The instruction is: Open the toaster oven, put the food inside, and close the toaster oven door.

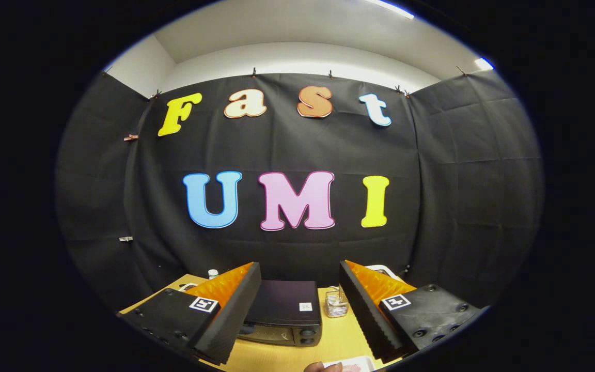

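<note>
A black toaster oven (284, 312) stands on the wooden table (336, 341), seen from above, between and beyond my fingers; its front with two knobs faces me and the door looks closed. My gripper (300, 310) is held high above the table, open, with nothing between its black, orange-backed fingers (364, 315). Just below the gripper, a white tray or plate (351, 363) lies at the table's near side with a hand (323, 367) beside it; the food on it is hidden.
A small clear glass container (336, 304) stands right of the oven. A white bottle cap (213, 273) peeks up behind the left finger, and a white object (382, 268) lies behind the right finger. The booth's black cloth wall closes off the back.
</note>
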The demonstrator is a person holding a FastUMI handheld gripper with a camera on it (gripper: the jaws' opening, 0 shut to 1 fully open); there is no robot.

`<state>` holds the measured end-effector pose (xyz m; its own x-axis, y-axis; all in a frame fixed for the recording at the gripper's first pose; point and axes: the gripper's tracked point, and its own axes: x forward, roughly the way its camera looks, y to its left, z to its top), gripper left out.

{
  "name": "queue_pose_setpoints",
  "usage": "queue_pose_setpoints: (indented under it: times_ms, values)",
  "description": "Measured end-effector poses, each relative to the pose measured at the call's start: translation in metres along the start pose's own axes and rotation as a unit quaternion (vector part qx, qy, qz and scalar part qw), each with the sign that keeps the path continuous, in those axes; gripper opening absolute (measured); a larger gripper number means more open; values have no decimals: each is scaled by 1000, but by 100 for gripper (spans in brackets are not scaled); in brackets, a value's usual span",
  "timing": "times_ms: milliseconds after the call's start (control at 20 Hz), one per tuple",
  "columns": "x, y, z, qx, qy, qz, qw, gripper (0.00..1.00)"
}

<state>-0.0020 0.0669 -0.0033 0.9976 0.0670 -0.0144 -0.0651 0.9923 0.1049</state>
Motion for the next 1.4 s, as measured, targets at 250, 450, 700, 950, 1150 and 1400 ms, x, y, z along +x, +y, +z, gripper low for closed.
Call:
queue_pose_setpoints:
  times_ms: [250,450,700,950,1150,1400]
  values:
    - [16,64,-45,5,31,31,999,99]
    - [29,100,-95,25,77,33,996,99]
    - [48,116,-176,19,154,15,988,99]
    - [68,126,-232,21,210,2,978,98]
    - [79,127,-261,16,248,-15,969,98]
    - [81,131,-262,-4,245,-35,969,99]
